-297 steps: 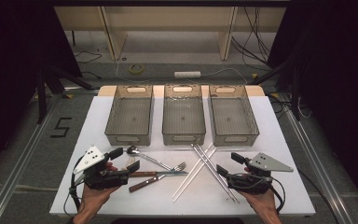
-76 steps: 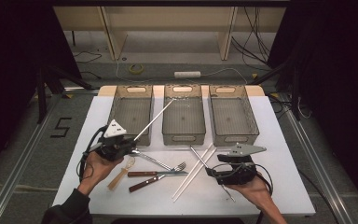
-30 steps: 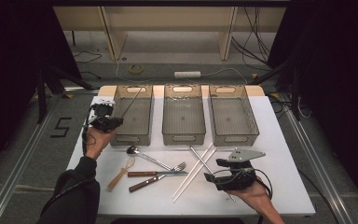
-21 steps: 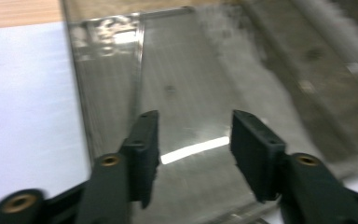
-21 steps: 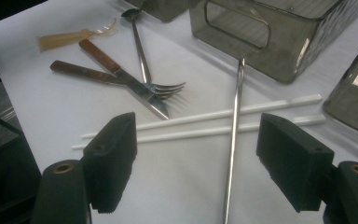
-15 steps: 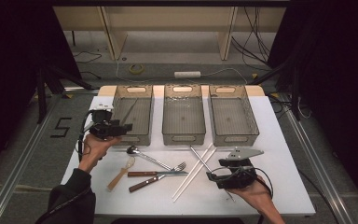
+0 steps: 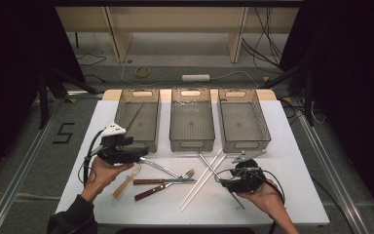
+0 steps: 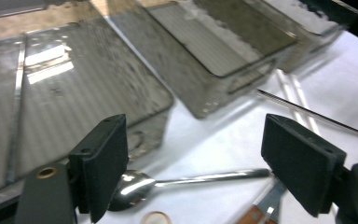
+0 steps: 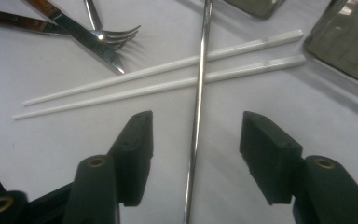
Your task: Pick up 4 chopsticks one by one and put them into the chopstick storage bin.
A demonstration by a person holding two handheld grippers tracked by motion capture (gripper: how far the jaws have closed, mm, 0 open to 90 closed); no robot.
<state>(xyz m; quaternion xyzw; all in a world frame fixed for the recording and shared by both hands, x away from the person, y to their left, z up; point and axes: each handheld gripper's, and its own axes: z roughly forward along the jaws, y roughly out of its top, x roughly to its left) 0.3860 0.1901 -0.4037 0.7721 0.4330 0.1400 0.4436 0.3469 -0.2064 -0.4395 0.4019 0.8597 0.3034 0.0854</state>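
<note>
Between the right hand-held gripper's [image 9: 193, 154] closing, not yet touching jaws, 1 thin shiny metal chopstick [image 9: 196, 112], left hand-held gripper [image 8: 193, 163] wide, empty.

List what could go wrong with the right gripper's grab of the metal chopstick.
1. The metal chopstick lies across the two white chopsticks, so lifting it may drag or scatter them.
2. It is thin and flat on the table; the right gripper, whose jaws have just been closing around it without touching, may pinch badly and let it slip.

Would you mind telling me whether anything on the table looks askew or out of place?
The metal chopstick lies crosswise over the two white chopsticks, not beside them. Its partner already lies alone in the left bin.
</note>
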